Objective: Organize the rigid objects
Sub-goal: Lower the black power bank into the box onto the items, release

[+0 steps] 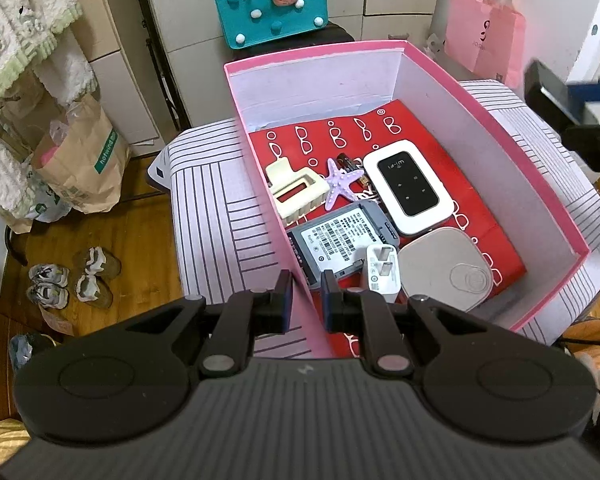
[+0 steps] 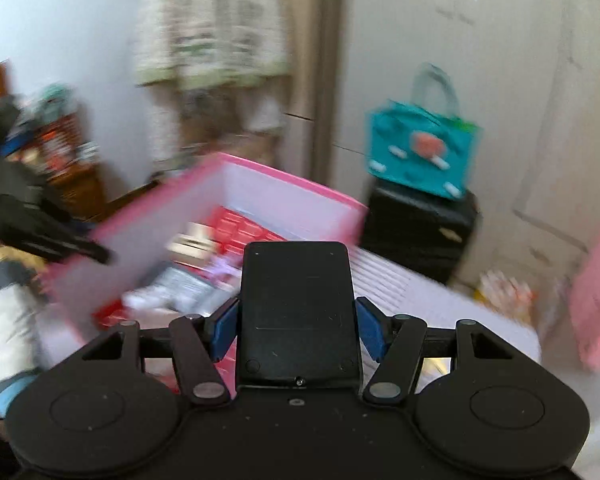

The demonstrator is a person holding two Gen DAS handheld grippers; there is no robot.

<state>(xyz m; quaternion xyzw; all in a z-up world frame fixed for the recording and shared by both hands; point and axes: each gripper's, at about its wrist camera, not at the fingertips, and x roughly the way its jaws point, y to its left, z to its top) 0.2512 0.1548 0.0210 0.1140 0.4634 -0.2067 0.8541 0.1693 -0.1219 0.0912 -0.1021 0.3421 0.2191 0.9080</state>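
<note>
A pink box point(image 1: 452, 92) with a red patterned liner sits on a striped cushion. Inside lie a cream hair claw point(image 1: 296, 194), a purple starfish point(image 1: 342, 182), a white WiFi router point(image 1: 408, 186), a grey battery pack point(image 1: 340, 242), a white plug point(image 1: 382, 274) and a beige square device point(image 1: 446, 268). My left gripper point(image 1: 307, 294) is shut on the box's near left wall. My right gripper point(image 2: 296, 326) is shut on a flat black device point(image 2: 298, 308), held beside the box point(image 2: 292, 188); it shows at the left wrist view's right edge point(image 1: 560, 100).
A teal felt bag point(image 1: 270, 2) stands on a black case behind the box. A pink bag point(image 1: 486, 34) hangs at the right. A paper bag point(image 1: 86, 160) and shoes point(image 1: 74, 280) are on the wooden floor at the left.
</note>
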